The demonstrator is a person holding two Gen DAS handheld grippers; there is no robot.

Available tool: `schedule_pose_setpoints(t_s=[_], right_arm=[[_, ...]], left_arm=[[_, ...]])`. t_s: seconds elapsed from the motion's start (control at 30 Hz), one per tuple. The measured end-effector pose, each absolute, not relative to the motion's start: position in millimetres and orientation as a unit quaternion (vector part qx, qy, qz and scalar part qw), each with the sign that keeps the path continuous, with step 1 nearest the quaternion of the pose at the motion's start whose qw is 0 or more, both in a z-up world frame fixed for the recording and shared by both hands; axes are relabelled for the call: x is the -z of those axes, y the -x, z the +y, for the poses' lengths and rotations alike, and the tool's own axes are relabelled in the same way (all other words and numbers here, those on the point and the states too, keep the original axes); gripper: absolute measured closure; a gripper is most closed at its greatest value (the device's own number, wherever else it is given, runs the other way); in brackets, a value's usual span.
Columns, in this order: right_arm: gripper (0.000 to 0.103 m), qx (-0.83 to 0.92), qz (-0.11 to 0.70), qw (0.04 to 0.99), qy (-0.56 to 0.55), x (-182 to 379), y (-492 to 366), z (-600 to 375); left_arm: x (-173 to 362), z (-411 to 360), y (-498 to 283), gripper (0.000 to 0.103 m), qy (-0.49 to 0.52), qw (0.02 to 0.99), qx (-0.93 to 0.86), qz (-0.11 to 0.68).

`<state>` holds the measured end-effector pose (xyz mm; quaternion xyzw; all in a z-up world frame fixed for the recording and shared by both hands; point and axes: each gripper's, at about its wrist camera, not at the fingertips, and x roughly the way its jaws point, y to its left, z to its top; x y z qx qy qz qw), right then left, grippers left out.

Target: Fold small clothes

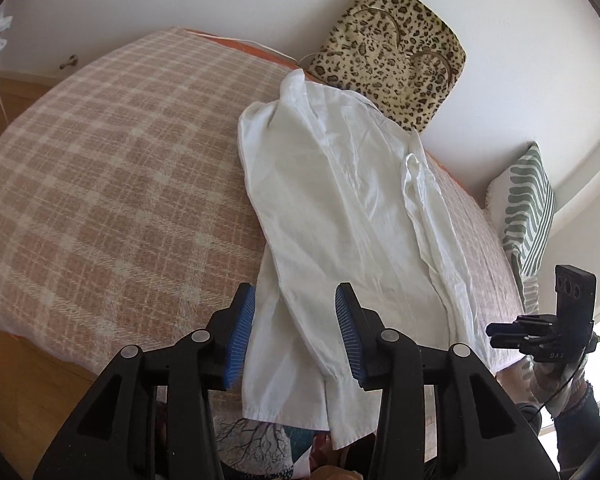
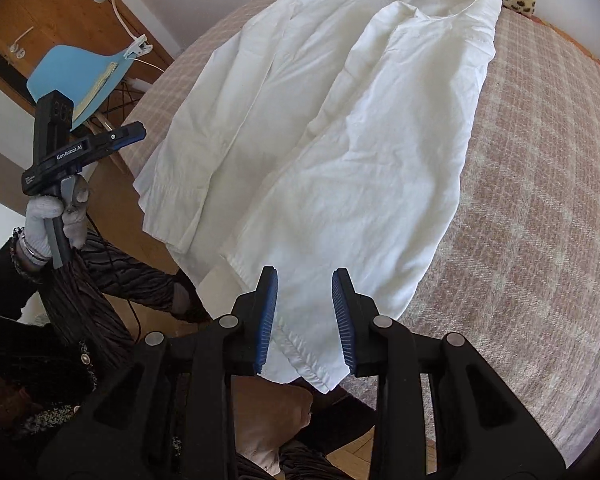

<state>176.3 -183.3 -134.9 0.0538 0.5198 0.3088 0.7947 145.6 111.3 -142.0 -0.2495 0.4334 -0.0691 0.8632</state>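
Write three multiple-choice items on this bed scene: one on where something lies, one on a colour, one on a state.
1. Where does the white shirt lie?
A. on the plaid blanket
B. on the floor
C. over a chair back

2. What colour are the gripper pads?
A. red
B. blue
C. white

3. How do the jaws of the right gripper stand?
A. clamped on the shirt's hem
B. apart, hem lying loose below
C. shut on nothing

Key:
1 A, the shirt spreads flat across the plaid cover.
2 B, ribbed blue pads line the black fingers.
3 B, a clear gap shows between the pads and neither presses the cloth.
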Motion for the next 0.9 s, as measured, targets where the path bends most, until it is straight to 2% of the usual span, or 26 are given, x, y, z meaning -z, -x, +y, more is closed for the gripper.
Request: schedule_pose_setpoints(t_s=[0.13,0.43,0.47,0.53,0.63,0.73,0.83,0.9], right_arm=[[0.067,-0.316,0.497,0.806,-0.068,104.0,-191.6,-173.6],[0.064,-0.322,0.482,0.812,-0.070,51.6,-258.4,-117.8],[0.063,-0.321,0.481,0.813,-0.066,46.1,-266.0,-112.6],[0.049,-0.314,0.479,0.817,-0.063,37.7,-282.9,-101.7],[0.048,-0.314,0.481,0.815,-0.073,29.2,-310.4,-83.6],[0.048,-0.307,0.479,0.820,-0.061,22.6,-336.1,-58.3],[0.048,-0.313,0.495,0.808,-0.064,23.6,-363.3,-30.5],[0.048,-0.305,0.505,0.805,-0.057,26.0,-381.0,-9.0]], left_arm=[[154.1,118.1,-143.7,0.063,0.269,0.853,0.066,0.443],[173.1,112.4,-147.8,0.063,0.316,0.827,0.101,0.455],[173.0,111.7,-147.9,0.062,0.315,0.829,0.102,0.451],[174.1,112.7,-148.6,0.062,0.324,0.828,0.102,0.445],[174.8,111.6,-150.9,0.062,0.328,0.828,0.109,0.442],[174.7,106.0,-151.5,0.065,0.313,0.837,0.113,0.434],[180.6,102.4,-155.3,0.092,0.309,0.834,0.124,0.441],[182.6,103.4,-155.3,0.093,0.316,0.833,0.126,0.437]])
